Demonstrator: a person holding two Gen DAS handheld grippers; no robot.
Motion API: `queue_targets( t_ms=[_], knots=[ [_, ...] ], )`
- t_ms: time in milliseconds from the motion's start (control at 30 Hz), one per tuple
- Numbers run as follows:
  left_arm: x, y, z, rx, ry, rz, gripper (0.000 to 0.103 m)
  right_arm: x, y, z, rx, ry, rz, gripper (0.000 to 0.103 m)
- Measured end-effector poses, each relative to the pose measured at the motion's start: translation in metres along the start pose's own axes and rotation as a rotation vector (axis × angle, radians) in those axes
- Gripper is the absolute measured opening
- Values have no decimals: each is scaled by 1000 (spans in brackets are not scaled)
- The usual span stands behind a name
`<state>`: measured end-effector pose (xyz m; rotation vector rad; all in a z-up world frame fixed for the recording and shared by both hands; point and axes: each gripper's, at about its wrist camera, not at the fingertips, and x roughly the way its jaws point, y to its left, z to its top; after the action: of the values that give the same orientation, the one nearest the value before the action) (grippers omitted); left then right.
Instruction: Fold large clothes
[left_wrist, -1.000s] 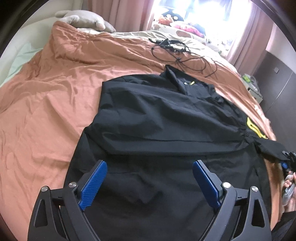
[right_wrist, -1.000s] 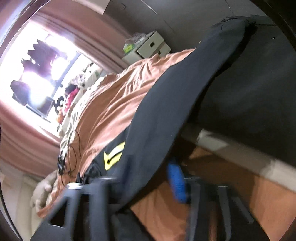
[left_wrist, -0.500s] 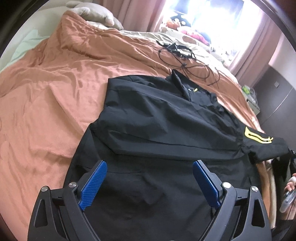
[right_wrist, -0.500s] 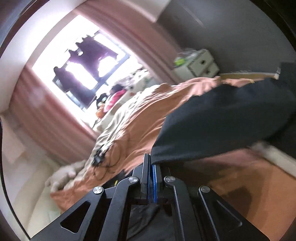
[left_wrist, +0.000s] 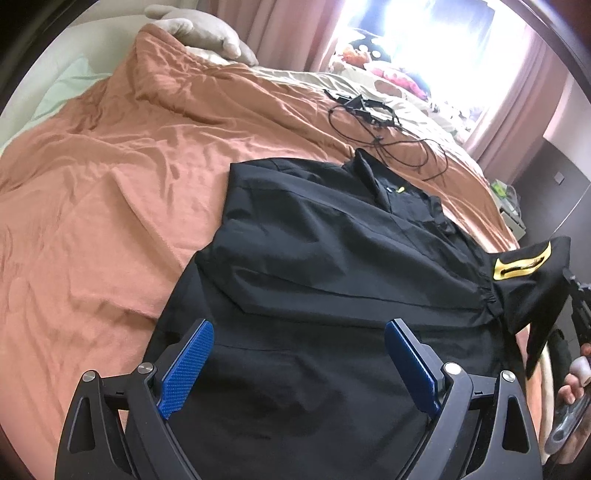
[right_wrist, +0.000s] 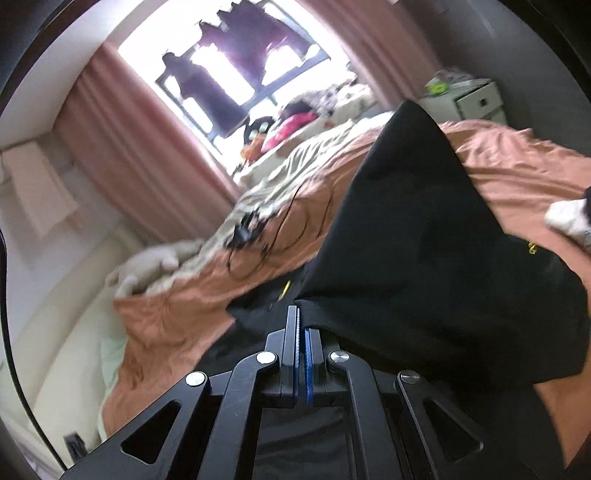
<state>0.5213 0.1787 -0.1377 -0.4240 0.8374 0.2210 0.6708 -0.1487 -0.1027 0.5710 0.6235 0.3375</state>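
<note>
A large black jacket lies spread on the orange bedspread, its left sleeve folded across the chest. Its right sleeve, with a yellow patch, hangs lifted at the right edge of the left wrist view. My right gripper is shut on the cuff of that sleeve, which drapes up and to the right in front of the camera. Over the jacket's lower hem my left gripper hovers open, with nothing between its blue pads.
A tangle of black cables lies on the bed beyond the collar. A grey plush toy sits at the headboard side. Pink curtains frame a bright window. A white drawer unit stands past the bed. A hand shows at the far right.
My right gripper has carried the sleeve up off the bed edge and rolled toward upright. The yellow patch now hangs in the air. The left gripper has barely shifted.
</note>
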Motion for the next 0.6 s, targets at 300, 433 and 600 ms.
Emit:
queue_targets(
  t_ms=[300, 433, 600],
  knots=[
    [2, 1, 0, 10, -8, 31, 94, 68, 2, -51, 13, 332, -23, 19],
    [-1, -5, -1, 29, -21, 39, 94, 61, -14, -68, 79, 388, -47, 73],
    [-3, -16, -3, 49, -30, 31, 94, 28, -47, -65, 200, 374, -41, 73]
  ],
)
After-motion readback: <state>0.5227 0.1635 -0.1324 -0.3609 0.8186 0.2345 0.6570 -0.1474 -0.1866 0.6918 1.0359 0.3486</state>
